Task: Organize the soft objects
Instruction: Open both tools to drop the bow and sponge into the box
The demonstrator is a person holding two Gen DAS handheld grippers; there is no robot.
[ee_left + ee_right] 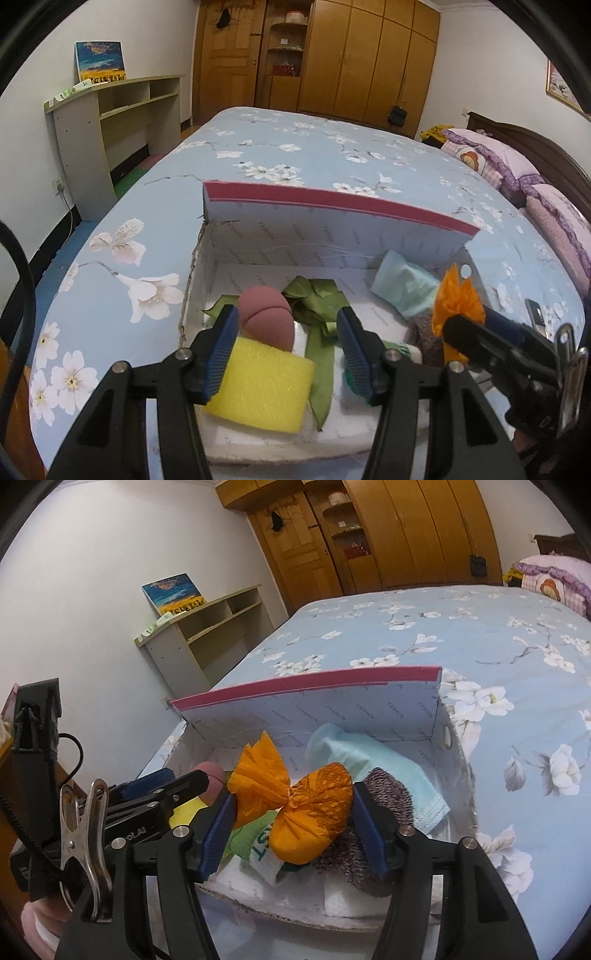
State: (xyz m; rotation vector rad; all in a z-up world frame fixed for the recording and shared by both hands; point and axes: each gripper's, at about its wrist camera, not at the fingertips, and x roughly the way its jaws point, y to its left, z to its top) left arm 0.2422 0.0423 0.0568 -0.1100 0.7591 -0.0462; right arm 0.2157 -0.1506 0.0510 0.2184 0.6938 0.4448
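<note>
Left gripper (288, 347): jaws apart, pads pressing on nothing; a yellow sponge block (264, 386) and a pink egg-shaped makeup sponge (266, 317) lie between and below them, the left pad at the sponge block's edge; contact cannot be told. Right gripper (293, 830): jaws wide around an orange crepe-paper bundle (295, 805), twisted at its middle; whether the pads touch it cannot be told.

All soft objects sit inside the open shoebox (332, 236), a white cardboard box printed "FASHION" with a red-edged lid standing up at its far side. Within the shoebox, behind the sponge block, lies a green ribbon bow (317, 299); toward the shoebox's right wall lies a pale teal face mask (354, 757), just beside a speckled brown knitted piece (384, 794). Under the orange bundle is a green-and-white sock (258, 845).

The shoebox rests on a bed covered by a light-blue floral sheet (314, 147). Beyond the shoebox stand a beige shelf unit (122, 110) and a wooden wardrobe (369, 55).
</note>
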